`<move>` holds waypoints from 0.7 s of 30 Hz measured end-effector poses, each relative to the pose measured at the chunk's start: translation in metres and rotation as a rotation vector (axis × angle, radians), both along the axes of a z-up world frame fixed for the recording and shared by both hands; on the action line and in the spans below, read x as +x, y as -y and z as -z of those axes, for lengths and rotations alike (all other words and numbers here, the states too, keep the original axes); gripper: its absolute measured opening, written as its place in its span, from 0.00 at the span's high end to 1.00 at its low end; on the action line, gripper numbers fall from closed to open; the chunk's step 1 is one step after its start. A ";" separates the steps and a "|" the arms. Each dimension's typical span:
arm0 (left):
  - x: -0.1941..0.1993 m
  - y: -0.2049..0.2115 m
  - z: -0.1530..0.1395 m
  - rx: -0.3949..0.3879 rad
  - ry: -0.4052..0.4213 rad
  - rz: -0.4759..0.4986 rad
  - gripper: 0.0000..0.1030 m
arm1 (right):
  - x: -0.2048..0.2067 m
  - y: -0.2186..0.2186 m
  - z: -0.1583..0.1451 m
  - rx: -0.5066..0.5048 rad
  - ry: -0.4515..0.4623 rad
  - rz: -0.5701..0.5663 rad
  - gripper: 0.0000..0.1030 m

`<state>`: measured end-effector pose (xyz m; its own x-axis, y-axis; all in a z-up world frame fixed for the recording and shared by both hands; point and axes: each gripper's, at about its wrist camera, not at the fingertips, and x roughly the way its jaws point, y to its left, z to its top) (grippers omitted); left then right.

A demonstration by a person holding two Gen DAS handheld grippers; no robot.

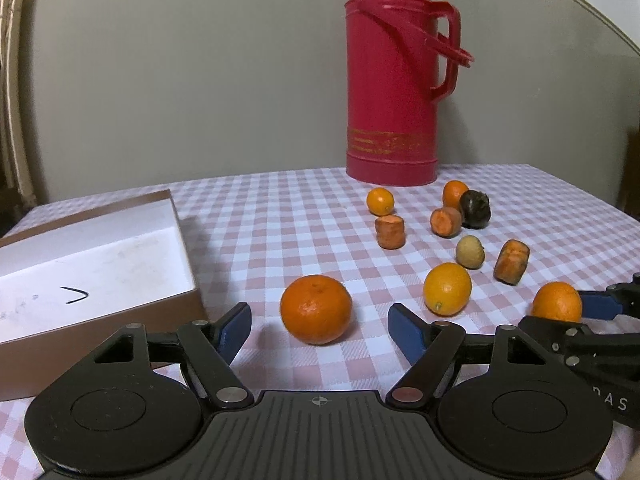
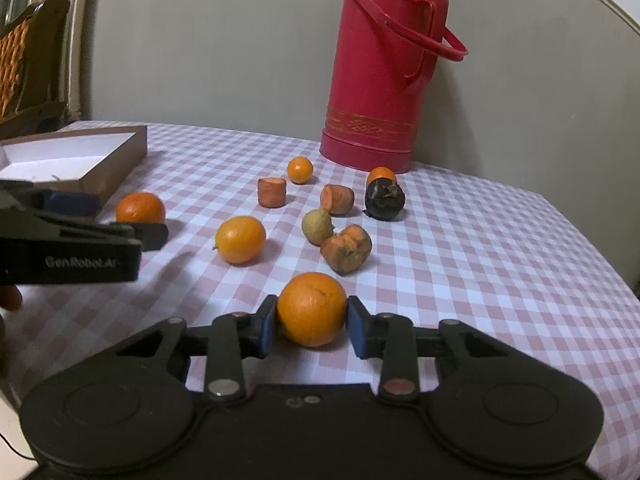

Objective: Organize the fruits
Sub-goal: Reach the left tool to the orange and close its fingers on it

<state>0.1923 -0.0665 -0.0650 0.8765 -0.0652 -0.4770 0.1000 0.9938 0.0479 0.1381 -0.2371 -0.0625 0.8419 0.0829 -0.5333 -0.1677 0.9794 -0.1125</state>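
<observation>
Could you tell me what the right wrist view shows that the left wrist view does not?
Only the right wrist view shows the wicker chair beyond the table, and the right gripper from behind, its pads pressed on an orange.

Only the left wrist view shows the box's white floor with a black mark, and the left gripper open around a mandarin without touching it.

Both show the red thermos, the brown box, the checked tablecloth and the scattered fruit.
</observation>
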 end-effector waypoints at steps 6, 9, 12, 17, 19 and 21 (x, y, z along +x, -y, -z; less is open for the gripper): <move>0.011 0.006 0.002 0.016 -0.055 0.004 0.54 | 0.015 0.002 0.001 0.009 -0.008 0.012 0.73; 0.012 0.005 0.003 0.011 -0.059 -0.008 0.61 | 0.016 0.000 0.001 0.005 -0.008 0.015 0.74; 0.010 0.005 0.003 0.014 -0.053 -0.011 0.61 | 0.015 -0.003 0.002 0.001 -0.008 0.017 0.74; 0.002 0.000 0.000 -0.008 -0.041 -0.015 0.61 | 0.011 -0.002 -0.001 -0.004 0.002 0.021 0.74; -0.006 -0.002 -0.003 -0.007 -0.035 -0.014 0.61 | 0.006 -0.001 -0.005 -0.002 0.017 0.025 0.74; -0.014 -0.003 -0.006 -0.003 -0.027 -0.011 0.61 | -0.001 -0.002 -0.011 -0.001 0.031 0.022 0.74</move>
<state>0.1781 -0.0630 -0.0588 0.8639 -0.0573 -0.5004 0.0905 0.9950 0.0422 0.1371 -0.2353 -0.0516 0.8599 0.0633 -0.5066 -0.1423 0.9827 -0.1188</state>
